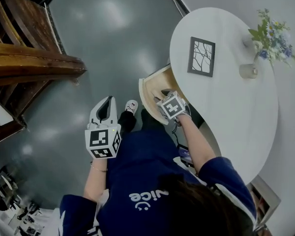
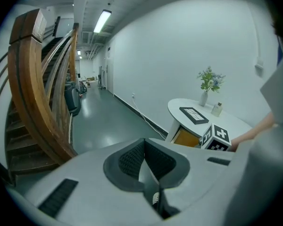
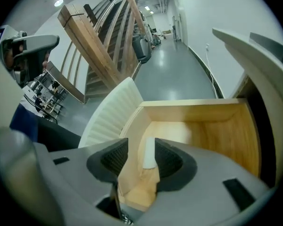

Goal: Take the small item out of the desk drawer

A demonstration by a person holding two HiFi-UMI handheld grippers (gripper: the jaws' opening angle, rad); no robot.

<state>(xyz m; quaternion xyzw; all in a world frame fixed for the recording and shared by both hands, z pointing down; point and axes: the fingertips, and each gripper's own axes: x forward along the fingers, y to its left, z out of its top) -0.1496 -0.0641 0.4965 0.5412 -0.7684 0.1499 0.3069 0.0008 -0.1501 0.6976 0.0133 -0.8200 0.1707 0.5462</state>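
The grasp inside the open drawer [image 3: 198,138] is being set up, and the pick itself is not yet made. The right gripper [image 3: 140,157] is pointing steeply down into it with its jaws standing wide apart. The small white item [image 3: 149,150] is sitting between them, on the drawer's wooden floor. It is lying close against the right-hand pad, though I cannot tell whether it is touching. The left-hand pad is clearly off it.

In my judgement the next move is calling for the jaws to centre on the item, close on both its sides, then lift it straight up past the wooden walls. Left of the jaws, the ribbed white drawer front [image 3: 108,114] is curving away.

The left gripper [image 2: 145,159] is idling with jaws together on nothing, and the round white table [image 2: 236,121] is lying beyond them to the right.
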